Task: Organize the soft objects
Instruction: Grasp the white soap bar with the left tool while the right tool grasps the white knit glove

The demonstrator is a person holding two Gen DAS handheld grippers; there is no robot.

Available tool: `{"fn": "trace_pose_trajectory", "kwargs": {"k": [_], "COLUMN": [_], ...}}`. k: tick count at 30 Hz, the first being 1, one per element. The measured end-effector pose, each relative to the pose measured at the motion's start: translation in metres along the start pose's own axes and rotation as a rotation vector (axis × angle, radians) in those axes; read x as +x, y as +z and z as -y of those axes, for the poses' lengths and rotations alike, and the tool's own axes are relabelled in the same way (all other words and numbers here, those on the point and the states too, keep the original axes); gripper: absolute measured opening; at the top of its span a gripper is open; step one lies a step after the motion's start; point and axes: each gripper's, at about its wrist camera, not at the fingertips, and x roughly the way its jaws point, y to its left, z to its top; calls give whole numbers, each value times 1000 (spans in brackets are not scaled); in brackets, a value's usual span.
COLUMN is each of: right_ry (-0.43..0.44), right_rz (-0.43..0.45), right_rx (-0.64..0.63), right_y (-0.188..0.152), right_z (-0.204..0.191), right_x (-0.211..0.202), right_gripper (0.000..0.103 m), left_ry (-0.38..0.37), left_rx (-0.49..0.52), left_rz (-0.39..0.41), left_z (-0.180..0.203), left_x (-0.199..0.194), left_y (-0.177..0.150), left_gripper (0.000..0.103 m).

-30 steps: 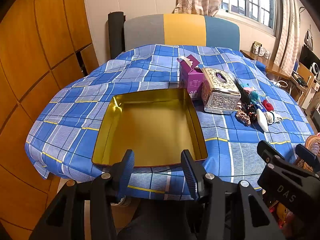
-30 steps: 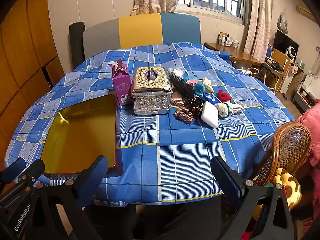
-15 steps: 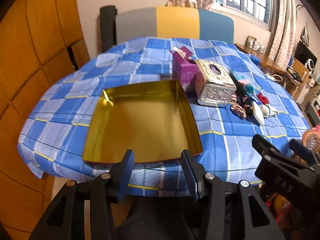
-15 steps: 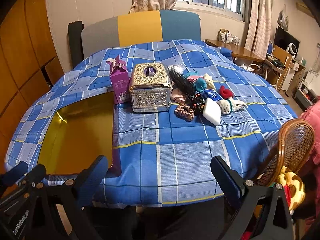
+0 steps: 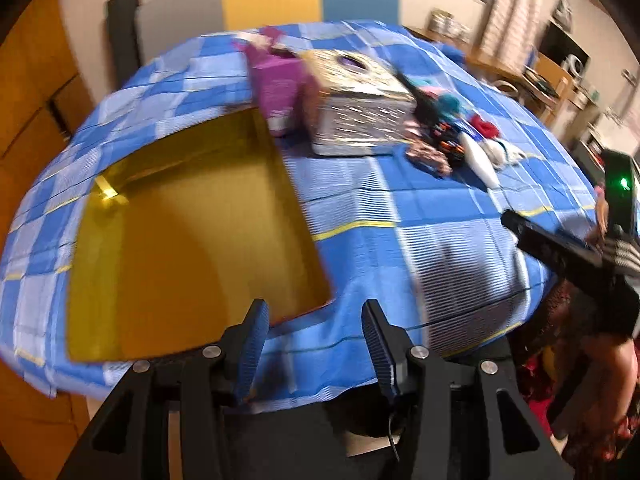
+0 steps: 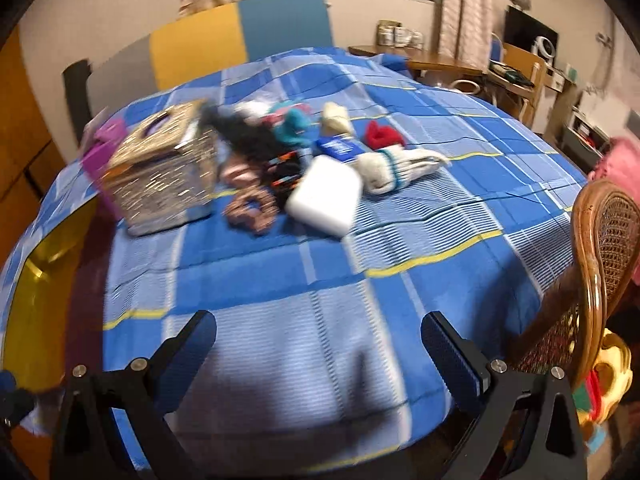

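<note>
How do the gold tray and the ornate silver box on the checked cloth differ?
The gold tray is shallow, open-topped and holds nothing; the silver box is taller and closed, apart from an opening in its lid. The tray's inside is plain and smooth, while the box has patterned sides. The tray lies at the near edge of the cloth; the box stands farther back, beside the pile of soft things. Both look metallic.

Your tin tray [image 5: 180, 240] looks like glossy gold metal, the ornate box [image 6: 160, 176] embossed shiny metal (blurred here). The checked cloth [image 6: 320, 280] is matt woven fabric; the chair [image 6: 600, 240] at its right edge is varnished rattan.
</note>
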Motion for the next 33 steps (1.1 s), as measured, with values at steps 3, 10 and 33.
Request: {"fn": "trace_pose_trajectory", "kwargs": {"k": [3,10,33], "right_ry": [-26,-31,125], "right_rz": [47,70,-153], "right_rx": [3,101,322], "right_y": [11,45,134], "right_z": [16,57,103], "right_x": [12,38,158], "right_gripper": [103,103,46], "left_ry": [-62,-17,-325], "left_rx": [26,142,119], "left_rz": [-63,-77,-38], "left_z": [20,76,156], "left_x": [22,61,149], "left_y": [13,53,152], "left_gripper": [49,49,49]}}
